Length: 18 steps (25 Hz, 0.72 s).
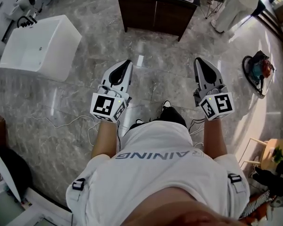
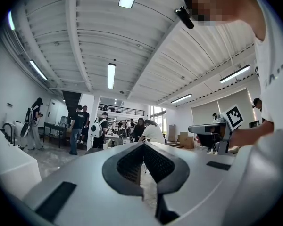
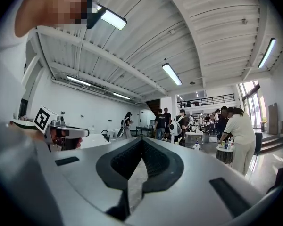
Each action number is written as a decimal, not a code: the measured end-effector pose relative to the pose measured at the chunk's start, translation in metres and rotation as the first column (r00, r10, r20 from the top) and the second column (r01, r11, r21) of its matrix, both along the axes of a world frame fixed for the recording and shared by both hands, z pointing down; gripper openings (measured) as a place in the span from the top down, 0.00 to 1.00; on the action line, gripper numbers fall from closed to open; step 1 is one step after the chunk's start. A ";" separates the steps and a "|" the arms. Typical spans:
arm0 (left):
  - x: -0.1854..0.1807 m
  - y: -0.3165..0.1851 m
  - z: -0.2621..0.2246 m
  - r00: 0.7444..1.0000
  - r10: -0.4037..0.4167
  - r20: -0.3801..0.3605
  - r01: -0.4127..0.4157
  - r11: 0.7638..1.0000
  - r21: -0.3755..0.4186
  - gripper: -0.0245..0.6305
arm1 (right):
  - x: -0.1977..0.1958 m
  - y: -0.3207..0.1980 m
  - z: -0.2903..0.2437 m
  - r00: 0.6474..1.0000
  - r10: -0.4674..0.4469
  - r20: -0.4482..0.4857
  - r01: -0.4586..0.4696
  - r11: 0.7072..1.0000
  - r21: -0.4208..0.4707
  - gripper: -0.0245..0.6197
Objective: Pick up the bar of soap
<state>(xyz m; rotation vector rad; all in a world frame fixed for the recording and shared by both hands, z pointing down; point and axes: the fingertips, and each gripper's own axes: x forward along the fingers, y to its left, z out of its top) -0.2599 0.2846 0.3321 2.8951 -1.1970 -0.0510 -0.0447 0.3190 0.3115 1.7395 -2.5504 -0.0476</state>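
Note:
No bar of soap can be made out in any view. In the head view both grippers are held out level over the marble floor, side by side. My left gripper [image 1: 128,61] has its jaws drawn together to a point with nothing between them; in its own view the left gripper [image 2: 144,145] shows its ribbed pads meeting at the tip. My right gripper [image 1: 198,59] is likewise shut and empty, and the right gripper [image 3: 141,141] shows the same in its own view. A dark wooden vanity cabinet [image 1: 153,13] with a white top stands ahead of both grippers.
A white bathtub [image 1: 40,46] stands at the left. A person in white [image 1: 236,4] is beside the vanity at the upper right. A round machine [image 1: 258,69] lies on the floor at the right. Thin cables [image 1: 70,124] trail over the floor. Several people stand far off in the hall [image 2: 85,126].

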 end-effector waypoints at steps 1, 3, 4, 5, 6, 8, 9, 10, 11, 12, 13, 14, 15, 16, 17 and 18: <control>-0.001 -0.003 0.001 1.000 0.000 -0.002 0.000 1.000 -0.002 0.96 | 0.001 -0.004 0.000 1.000 0.002 0.000 -0.002 1.000 -0.001 0.94; 0.000 -0.012 0.003 1.000 -0.001 0.003 0.001 1.000 -0.002 0.96 | 0.004 -0.016 0.000 1.000 0.003 0.004 -0.003 1.000 0.002 0.94; 0.000 -0.017 0.003 1.000 -0.003 0.007 0.003 1.000 -0.001 0.96 | 0.005 -0.024 0.000 1.000 0.000 0.009 0.000 1.000 0.003 0.94; 0.000 -0.024 0.003 1.000 -0.006 0.012 0.006 1.000 -0.001 0.96 | 0.006 -0.032 0.001 1.000 -0.004 0.014 0.004 1.000 0.005 0.94; 0.001 -0.030 0.003 1.000 -0.011 0.015 0.011 1.000 -0.002 0.96 | 0.007 -0.041 0.002 1.000 -0.009 0.019 0.009 1.000 0.006 0.94; 0.001 -0.045 0.004 1.000 -0.022 0.022 0.022 1.000 -0.006 0.96 | 0.008 -0.058 0.004 0.999 -0.019 0.028 0.019 1.000 0.006 0.94; 0.002 -0.053 0.004 0.999 -0.026 0.026 0.026 1.000 -0.007 0.96 | 0.010 -0.067 0.005 0.999 -0.022 0.033 0.022 1.000 0.007 0.94; 0.004 -0.062 0.003 0.999 -0.028 0.031 0.029 1.000 -0.006 0.96 | 0.012 -0.076 0.006 0.999 -0.024 0.040 0.023 1.000 0.008 0.94; 0.007 -0.071 0.002 0.999 -0.029 0.036 0.029 1.000 -0.005 0.96 | 0.015 -0.085 0.006 0.999 -0.023 0.046 0.023 1.000 0.010 0.94; 0.011 -0.080 0.001 0.999 -0.027 0.040 0.027 1.000 -0.002 0.96 | 0.020 -0.095 0.006 0.999 -0.021 0.050 0.020 1.000 0.013 0.94; 0.016 -0.090 -0.001 0.999 -0.024 0.045 0.024 1.000 0.001 0.96 | 0.026 -0.104 0.005 0.998 -0.016 0.054 0.015 1.000 0.017 0.94; 0.022 -0.101 -0.003 0.999 -0.021 0.049 0.021 1.000 0.005 0.96 | 0.033 -0.114 0.004 0.998 -0.011 0.057 0.010 1.000 0.021 0.94; 0.029 -0.111 -0.004 0.998 -0.019 0.052 0.019 1.000 0.007 0.96 | 0.041 -0.124 0.003 0.998 -0.005 0.060 0.004 1.000 0.025 0.94; 0.037 -0.122 -0.006 0.998 -0.017 0.055 0.017 1.000 0.008 0.96 | 0.050 -0.134 0.002 0.998 0.000 0.064 -0.002 1.000 0.027 0.94; 0.046 -0.133 -0.007 0.998 -0.014 0.059 0.014 1.000 0.008 0.96 | 0.060 -0.144 0.002 0.998 0.005 0.069 -0.007 1.000 0.027 0.94; 0.055 -0.143 -0.007 0.998 -0.010 0.063 0.010 1.000 0.007 0.96 | 0.070 -0.153 0.003 0.997 0.009 0.074 -0.011 1.000 0.025 0.94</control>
